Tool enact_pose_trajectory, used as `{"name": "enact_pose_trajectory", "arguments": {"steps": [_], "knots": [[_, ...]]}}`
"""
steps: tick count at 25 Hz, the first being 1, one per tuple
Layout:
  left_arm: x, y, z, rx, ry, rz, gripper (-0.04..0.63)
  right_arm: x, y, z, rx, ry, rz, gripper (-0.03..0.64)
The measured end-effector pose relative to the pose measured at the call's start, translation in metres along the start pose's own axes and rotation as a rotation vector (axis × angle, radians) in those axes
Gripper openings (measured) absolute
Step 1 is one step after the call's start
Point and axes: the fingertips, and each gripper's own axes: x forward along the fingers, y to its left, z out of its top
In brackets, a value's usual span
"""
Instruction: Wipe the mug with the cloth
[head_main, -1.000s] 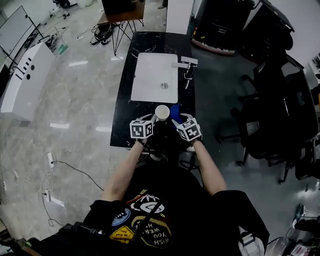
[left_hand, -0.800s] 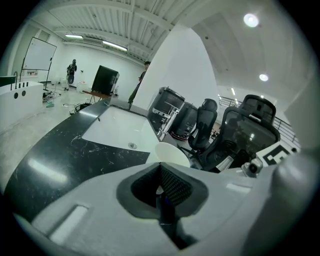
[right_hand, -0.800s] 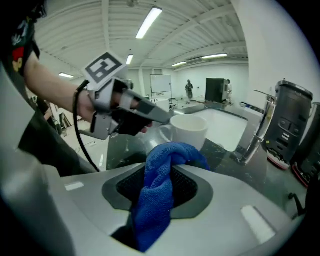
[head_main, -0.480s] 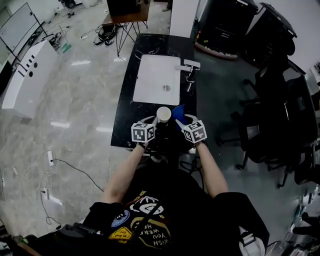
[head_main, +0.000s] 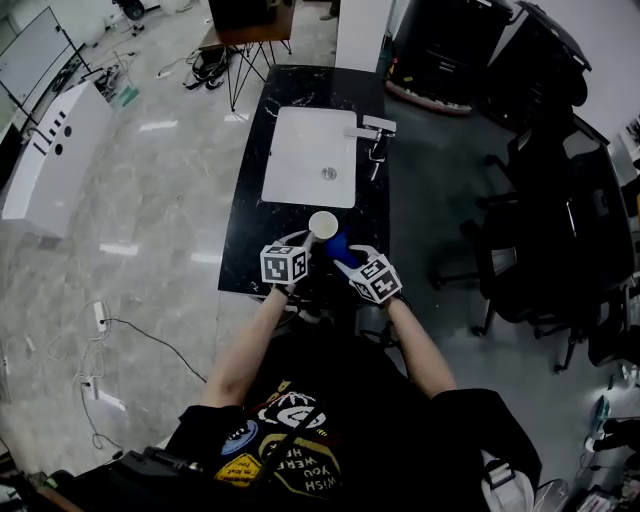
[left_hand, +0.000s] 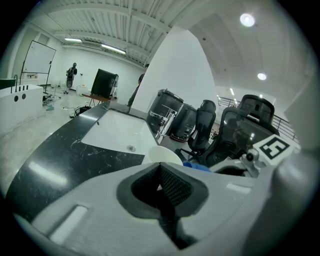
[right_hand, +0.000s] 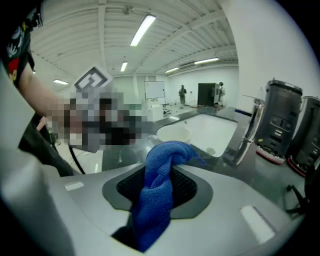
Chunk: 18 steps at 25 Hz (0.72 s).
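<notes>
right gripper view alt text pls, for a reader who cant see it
The right gripper is clamped on a blue cloth, whose bunched end points toward a white mug just ahead. Beyond them, a white sink and a chrome faucet sit in a black countertop.

One mug and one blue cloth are counted at the middle of the head view. Two grippers are counted, the left gripper and the right gripper, and one marker cube is borne by each, two in all. One black counter is seen, with one white sink and one faucet on it. Two dark machines are counted at the right edge of the right gripper view. One whiteboard is seen at the upper left of the head view.
</notes>
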Motion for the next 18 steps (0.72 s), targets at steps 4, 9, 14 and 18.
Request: {"name": "enact_pose_trajectory", "arguments": {"steps": [4, 9, 14, 18], "knots": [[0.001, -0.001, 0.002, 0.008, -0.005, 0.002, 0.004, -0.012, -0.06, 0.03, 0.054, -0.044, -0.123, 0.137], [0.003, -0.002, 0.003, 0.051, -0.002, 0.012, 0.004, 0.005, -0.029, 0.011, -0.049, 0.054, -0.015, 0.137], [0.006, -0.004, 0.002, 0.038, -0.01, -0.012, 0.005, 0.005, 0.014, -0.014, -0.146, 0.053, 0.124, 0.137], [0.006, -0.005, 0.006, 0.03, -0.023, -0.009, 0.005, -0.016, -0.055, 0.011, 0.036, -0.042, -0.038, 0.137]]}}
